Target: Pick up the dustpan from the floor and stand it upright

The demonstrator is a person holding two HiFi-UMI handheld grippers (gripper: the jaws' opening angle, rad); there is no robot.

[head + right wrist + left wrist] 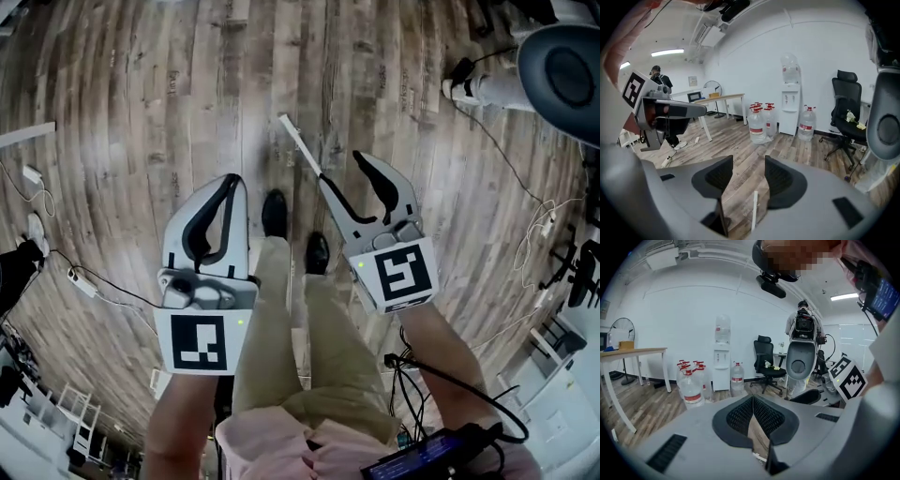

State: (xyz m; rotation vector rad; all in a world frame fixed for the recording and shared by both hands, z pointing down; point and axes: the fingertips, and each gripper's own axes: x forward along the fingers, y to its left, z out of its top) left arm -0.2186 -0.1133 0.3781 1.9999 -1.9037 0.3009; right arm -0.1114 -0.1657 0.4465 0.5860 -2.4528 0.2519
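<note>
Grey-brown wood-plank floor [141, 112] fills the head view, with cables and furniture only at its edges. The person stands on it in black shoes [274, 212]. Just ahead of the shoes lies a thin white bar [300, 145], flat on the planks. I take it for the dustpan's handle, since no pan body can be made out in any view.

The bar's long axis runs diagonally, from far-left to near-right. Its near end comes up to the inner jaw tip of the right gripper [342, 169]. That gripper is clearly the closer of the two. Its jaws are spread with nothing held, and in the right gripper view [748, 161] the bar [754, 211] shows on the floor low in the gap, running roughly along the jaws' direction.

The left gripper [230, 183] hangs to the bar's left, apart from it. Its jaws are pressed together at the tips and empty [753, 398].

The bar looks slim, straight and rigid, so the right jaws would probably need turning to close across it.
</note>
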